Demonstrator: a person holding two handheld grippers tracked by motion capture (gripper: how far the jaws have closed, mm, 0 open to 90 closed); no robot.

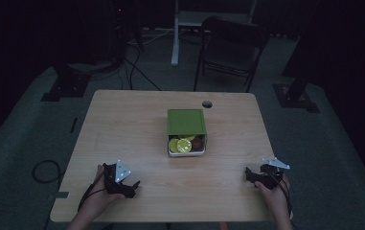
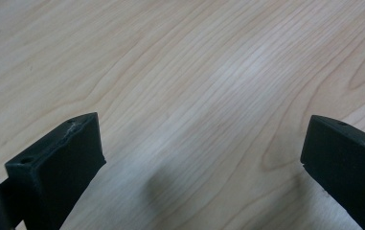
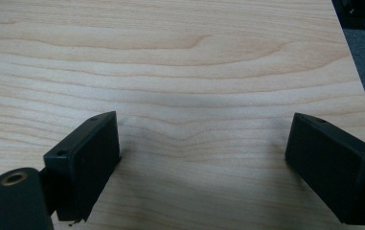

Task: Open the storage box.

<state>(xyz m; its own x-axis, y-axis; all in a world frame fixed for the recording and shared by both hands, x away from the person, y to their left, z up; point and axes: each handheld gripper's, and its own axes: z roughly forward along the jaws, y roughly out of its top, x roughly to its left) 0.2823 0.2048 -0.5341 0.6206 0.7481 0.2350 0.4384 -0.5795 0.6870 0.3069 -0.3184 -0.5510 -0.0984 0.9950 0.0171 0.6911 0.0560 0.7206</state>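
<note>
A small metal tin (image 1: 187,153) stands in the middle of the wooden table (image 1: 122,124). Its green lid (image 1: 186,121) is slid back and covers the far part. Yellow discs (image 1: 180,145) and a dark red one (image 1: 198,142) lie in the uncovered near end. My left gripper (image 1: 134,186) rests near the front left of the table, held by a hand. In the left gripper view its jaws stand wide apart over bare wood (image 2: 194,96), so the left gripper (image 2: 201,148) is open. My right gripper (image 1: 247,175) rests at the front right, and the right gripper (image 3: 204,148) is open too with nothing between its jaws.
A round cable hole (image 1: 207,104) sits near the table's far edge. A dark folding chair (image 1: 230,48) and a white stand leg (image 1: 175,33) are behind the table. Cables (image 1: 46,170) lie on the grey floor at the left. The table's right edge (image 3: 357,86) lies close to my right gripper.
</note>
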